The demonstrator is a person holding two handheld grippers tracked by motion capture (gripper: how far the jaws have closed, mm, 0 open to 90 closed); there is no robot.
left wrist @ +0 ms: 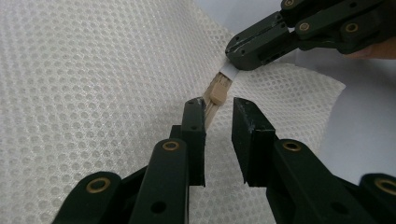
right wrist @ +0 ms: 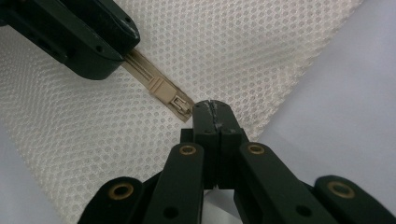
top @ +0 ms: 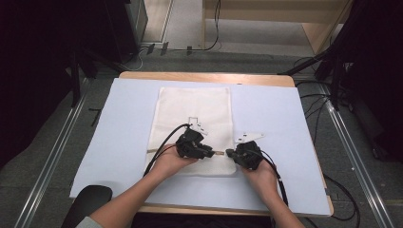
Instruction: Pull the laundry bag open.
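Overhead, whole mesh bag (top: 192, 128), close-up, zip slider (left wrist: 218, 89)

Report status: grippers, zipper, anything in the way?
Right gripper shut on zipper end tab. Left gripper open astride zipper pull. Mesh bag flat. Nothing in the way.

Cream-white mesh bag (left wrist: 93, 93) with fine honeycomb hole pattern, beige zipper (right wrist: 161, 88) with white end tab, pale lavender-blue sheet (top: 271, 114) over light wood table (top: 204, 76), both grippers (left wrist: 218, 119) (right wrist: 212, 109) black with brass-coloured rivets, black cables.
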